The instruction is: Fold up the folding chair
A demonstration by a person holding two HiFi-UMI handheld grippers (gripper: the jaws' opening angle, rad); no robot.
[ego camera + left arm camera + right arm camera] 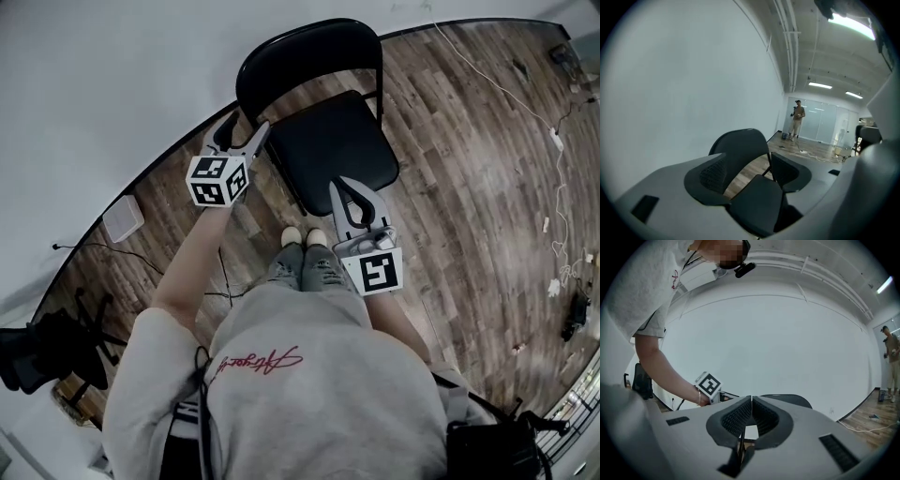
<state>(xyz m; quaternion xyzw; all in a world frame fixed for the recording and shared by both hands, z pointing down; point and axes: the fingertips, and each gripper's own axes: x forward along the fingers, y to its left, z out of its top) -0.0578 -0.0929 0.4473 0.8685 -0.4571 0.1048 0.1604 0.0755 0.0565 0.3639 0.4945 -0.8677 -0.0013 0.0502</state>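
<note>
The black folding chair stands unfolded on the wood floor with its seat (333, 145) flat and its curved backrest (309, 52) toward the wall. My left gripper (249, 122) is open at the chair's left side, by the seat's rear corner. In the left gripper view the left gripper (750, 171) frames the backrest (740, 147) and seat (757, 206) in its gap, and its pads press on nothing. My right gripper (337, 185) is shut and empty over the seat's front right corner. In the right gripper view the right gripper (751, 401) points toward the wall.
A white wall runs close behind the chair. Cables (553, 141) trail over the floor at the right, and a white box (122, 220) lies by the wall at the left. A black stand (56, 352) is at the lower left. Another person (798, 119) stands far down the room.
</note>
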